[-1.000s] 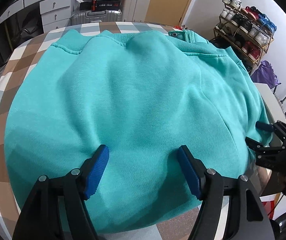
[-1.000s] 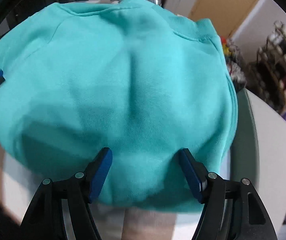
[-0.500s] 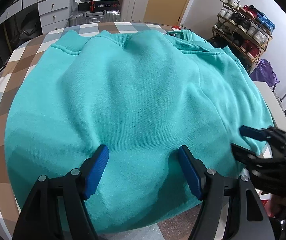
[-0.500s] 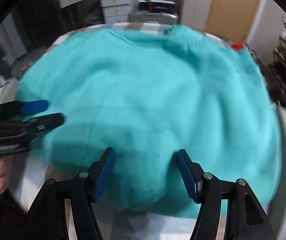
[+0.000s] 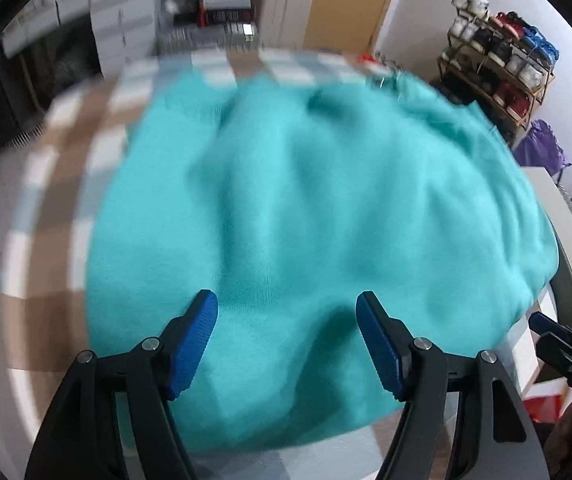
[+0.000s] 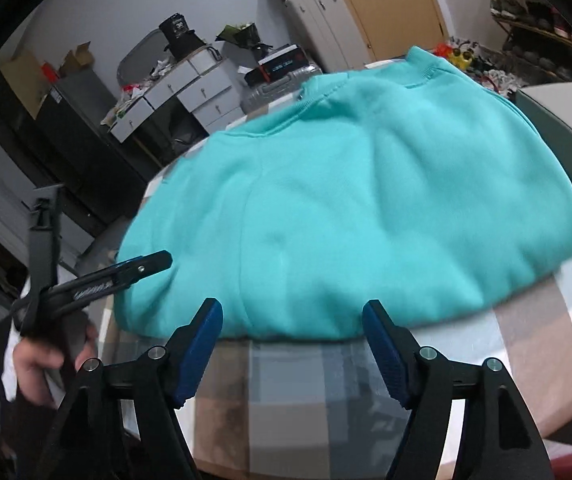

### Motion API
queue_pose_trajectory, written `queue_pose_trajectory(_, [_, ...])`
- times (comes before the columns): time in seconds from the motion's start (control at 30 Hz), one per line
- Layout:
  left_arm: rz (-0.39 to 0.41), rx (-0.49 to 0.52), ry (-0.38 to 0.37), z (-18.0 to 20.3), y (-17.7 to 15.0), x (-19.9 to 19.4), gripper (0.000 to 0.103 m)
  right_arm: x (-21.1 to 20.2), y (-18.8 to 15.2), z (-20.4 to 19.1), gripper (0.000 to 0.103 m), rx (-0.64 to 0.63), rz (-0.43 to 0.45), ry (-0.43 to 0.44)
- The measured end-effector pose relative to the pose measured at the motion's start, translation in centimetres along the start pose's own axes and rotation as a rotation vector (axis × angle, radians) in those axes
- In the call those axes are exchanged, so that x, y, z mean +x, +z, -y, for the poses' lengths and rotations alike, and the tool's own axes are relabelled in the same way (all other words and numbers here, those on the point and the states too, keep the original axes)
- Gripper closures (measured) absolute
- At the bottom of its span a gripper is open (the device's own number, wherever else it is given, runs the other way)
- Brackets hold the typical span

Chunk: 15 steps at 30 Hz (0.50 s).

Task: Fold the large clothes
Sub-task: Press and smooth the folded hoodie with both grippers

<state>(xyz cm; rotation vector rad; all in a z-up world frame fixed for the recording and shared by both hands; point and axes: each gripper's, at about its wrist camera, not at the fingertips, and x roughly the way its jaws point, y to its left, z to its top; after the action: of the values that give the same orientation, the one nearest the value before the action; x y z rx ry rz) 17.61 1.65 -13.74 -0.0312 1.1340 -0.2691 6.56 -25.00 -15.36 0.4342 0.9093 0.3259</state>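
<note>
A folded turquoise sweatshirt (image 5: 306, 208) lies on a checkered table (image 5: 58, 152). It also shows in the right wrist view (image 6: 346, 208), with its collar at the far side. My left gripper (image 5: 287, 320) is open, its blue pads over the near edge of the cloth, holding nothing. My right gripper (image 6: 292, 332) is open and empty, just short of the sweatshirt's near edge, above the table (image 6: 326, 384). The left gripper shows side-on in the right wrist view (image 6: 142, 266), at the cloth's left edge. The right gripper's tip shows in the left wrist view (image 5: 542, 322).
A shoe rack (image 5: 502, 60) stands at the back right. White drawers (image 6: 174, 92) and a silver suitcase (image 6: 274, 84) stand behind the table. A white surface (image 6: 566, 120) adjoins the table on the right.
Both grippers have pulled back from the sweatshirt and the views have shifted. The right gripper now sits off the cloth over bare table. The left view is blurred by motion.
</note>
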Motion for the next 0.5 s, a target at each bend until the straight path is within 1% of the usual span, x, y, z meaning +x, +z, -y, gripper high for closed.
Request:
queue_pose_trajectory(0.03, [0.006,0.000,-0.012,-0.3,-0.1,0.4,0.036,-0.3,-0.5,0.3,0.029,0.009,-0.002,0.020])
queue_pose_trajectory(0.07, [0.012,0.010,-0.007,-0.2,0.0,0.4,0.036,-0.6,-0.5,0.5,0.029,0.018,0.015,0.036])
queue_pose_trajectory(0.13, [0.004,0.010,0.002,0.0,0.3,0.4,0.036,-1.1,-0.6,0.5,0.029,0.000,0.035,0.022])
queue_pose_trajectory(0.2, [0.013,-0.075,-0.026,-0.6,0.8,-0.6,0.036,-1.1,-0.7,0.4,0.029,-0.011,0.040,0.023])
queue_pose_trajectory(0.23, [0.023,-0.119,-0.054,-0.9,1.0,-1.5,0.036,-1.5,-1.0,0.4,0.029,-0.008,0.047,0.032])
queue_pose_trajectory(0.27, [0.052,-0.152,-0.094,-1.1,1.2,-2.7,0.036,-1.9,-1.0,0.6,0.029,0.003,0.055,0.044])
queue_pose_trajectory(0.3, [0.091,-0.167,-0.135,-1.2,1.4,-3.7,0.036,-2.3,-1.6,0.5,0.029,0.011,0.060,0.047])
queue_pose_trajectory(0.33, [0.150,-0.182,-0.189,-1.2,2.0,-4.9,0.036,-2.6,-1.6,0.8,0.029,0.027,0.062,0.062])
queue_pose_trajectory(0.37, [0.183,-0.188,-0.229,-1.1,2.7,-5.5,0.035,-2.7,-1.7,0.8,0.029,0.033,0.062,0.073])
queue_pose_trajectory(0.4, [0.179,-0.188,-0.248,-0.9,3.6,-5.5,0.035,-2.9,-1.5,0.7,0.029,0.036,0.070,0.079])
queue_pose_trajectory(0.43, [0.146,-0.186,-0.255,-0.5,4.7,-4.8,0.035,-3.3,-1.6,0.8,0.029,0.033,0.076,0.081])
queue_pose_trajectory(0.47, [0.084,-0.163,-0.242,0.1,6.0,-3.5,0.035,-3.6,-1.4,0.6,0.029,0.019,0.088,0.087])
queue_pose_trajectory(0.5, [0.030,-0.130,-0.205,0.6,7.1,-2.2,0.035,-3.7,-1.3,0.6,0.029,0.008,0.094,0.088])
